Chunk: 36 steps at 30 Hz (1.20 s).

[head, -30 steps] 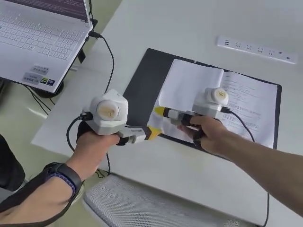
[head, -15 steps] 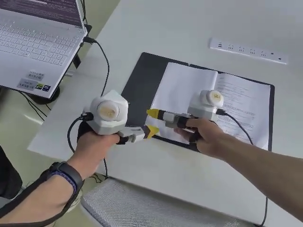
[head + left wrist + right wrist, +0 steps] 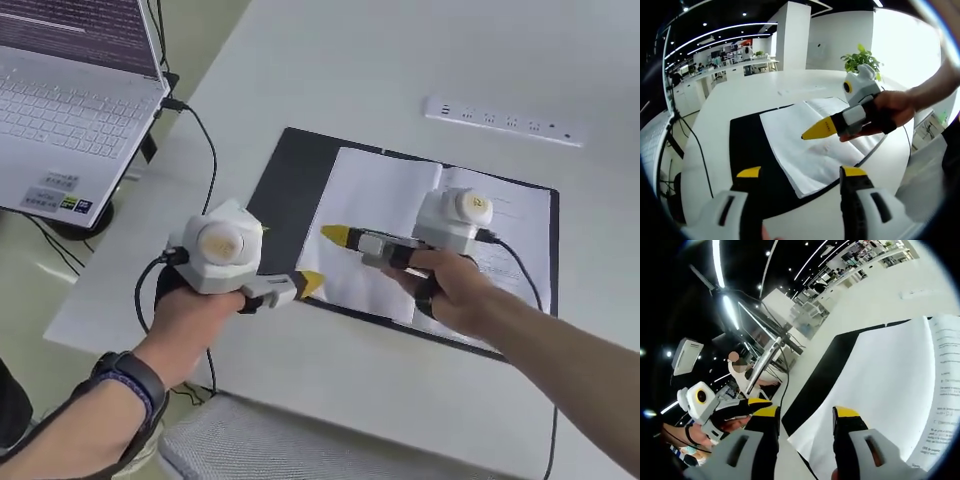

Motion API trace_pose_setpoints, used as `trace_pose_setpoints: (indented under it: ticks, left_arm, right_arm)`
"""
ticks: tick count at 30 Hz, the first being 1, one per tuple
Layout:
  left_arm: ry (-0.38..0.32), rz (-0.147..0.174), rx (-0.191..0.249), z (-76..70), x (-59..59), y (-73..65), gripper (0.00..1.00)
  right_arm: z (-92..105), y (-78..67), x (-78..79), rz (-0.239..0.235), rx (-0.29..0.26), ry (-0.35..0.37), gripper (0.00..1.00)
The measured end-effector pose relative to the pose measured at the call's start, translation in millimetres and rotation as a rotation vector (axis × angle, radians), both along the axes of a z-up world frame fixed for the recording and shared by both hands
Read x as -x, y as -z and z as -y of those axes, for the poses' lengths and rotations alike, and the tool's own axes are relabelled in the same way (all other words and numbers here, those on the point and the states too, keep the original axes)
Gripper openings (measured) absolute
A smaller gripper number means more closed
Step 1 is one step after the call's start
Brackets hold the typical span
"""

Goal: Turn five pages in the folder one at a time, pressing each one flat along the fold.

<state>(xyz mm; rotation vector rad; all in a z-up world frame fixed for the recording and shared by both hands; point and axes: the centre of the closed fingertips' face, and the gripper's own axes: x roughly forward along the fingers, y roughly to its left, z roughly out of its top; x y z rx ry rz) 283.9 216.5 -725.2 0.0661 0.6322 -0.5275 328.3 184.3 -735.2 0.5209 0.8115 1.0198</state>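
The folder [image 3: 283, 190] lies open on the desk [image 3: 400, 60], the left gripper [image 3: 308, 284] and right gripper [image 3: 335, 236] poised by its near-left corner with jaws parted and empty, seemingly between turns, so next comes pinching one single sheet's edge.

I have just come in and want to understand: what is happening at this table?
A person holds a gripper in each hand over an open black folder on a white table. The right gripper hovers above the blank white page, jaws open, holding nothing. The left gripper points at the folder's near corner, also open and empty. No page is gripped at this moment.
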Motion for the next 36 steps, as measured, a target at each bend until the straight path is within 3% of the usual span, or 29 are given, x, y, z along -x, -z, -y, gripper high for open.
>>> trace_pose_setpoints:
  ticks: [10, 18, 23, 25, 27, 36]
  left_arm:
    - [0.05, 0.013, -0.017, 12.3, -12.4, 5.5, 0.44]
    - [0.083, -0.008, -0.035, 21.0, -17.7, 22.6, 0.21]
    - [0.099, -0.033, -0.059, 24.8, -19.9, 42.2, 0.12]
    - [0.104, -0.048, -0.086, 24.1, -18.9, 52.9, 0.1]
    - [0.099, -0.063, -0.085, 21.5, -22.7, 66.9, 0.09]
    - [0.101, -0.087, -0.123, 17.2, -17.3, 85.7, 0.01]
  right_arm:
    - [36.5, -19.0, -17.4, 0.065, -0.001, 0.046, 0.38]
    - [64.1, -18.4, -27.0, 0.076, 0.007, 0.088, 0.36]
    - [78.0, -17.3, -32.7, 0.074, 0.008, 0.117, 0.35]
    - [81.3, -16.9, -33.7, 0.073, 0.009, 0.122, 0.34]
    - [85.3, -16.5, -34.9, 0.066, 0.004, 0.129, 0.32]
    - [98.9, -9.1, -36.8, 0.056, 0.015, 0.151, 0.31]
